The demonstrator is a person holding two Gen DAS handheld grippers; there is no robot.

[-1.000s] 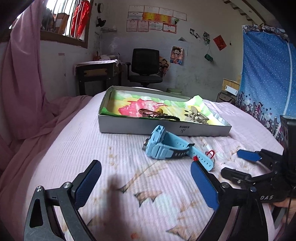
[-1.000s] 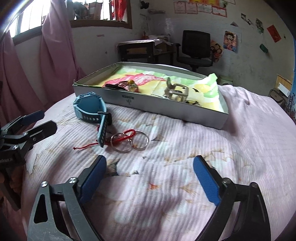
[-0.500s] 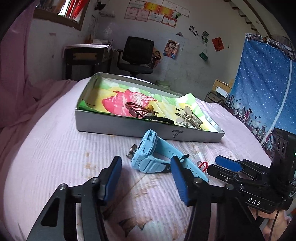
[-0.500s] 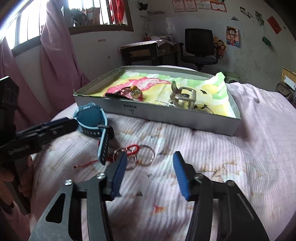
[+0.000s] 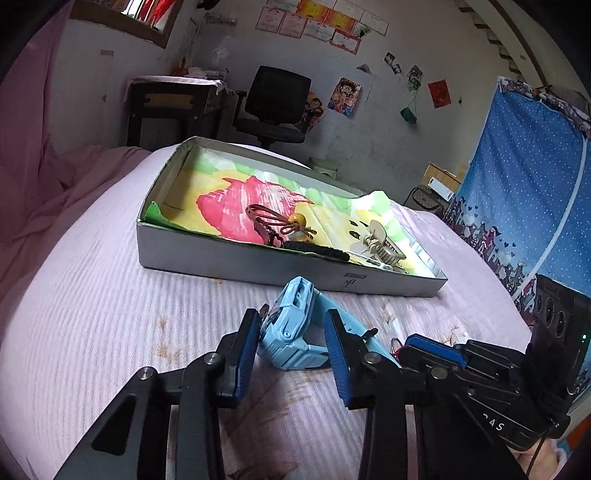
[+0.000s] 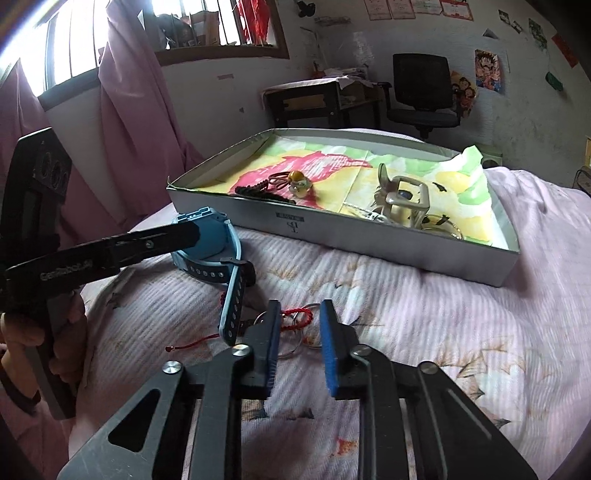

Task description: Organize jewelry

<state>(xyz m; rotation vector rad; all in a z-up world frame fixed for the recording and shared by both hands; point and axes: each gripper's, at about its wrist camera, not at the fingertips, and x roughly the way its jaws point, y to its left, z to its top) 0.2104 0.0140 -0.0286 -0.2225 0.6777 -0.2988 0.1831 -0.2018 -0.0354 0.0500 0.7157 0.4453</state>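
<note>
Both my tools moved in, closing: left tool (image 5: 291, 332) now squeezes the bendy blue watch (image 5: 291, 328); right tool (image 6: 297, 328) stands narrowly apart around light, slippery rings (image 6: 295, 334).

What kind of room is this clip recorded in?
Most likely a bedroom used also as a study. The work surface is a bed with a pink quilted sheet; behind it stand a desk and an office chair, with posters and certificates on the wall.
</note>
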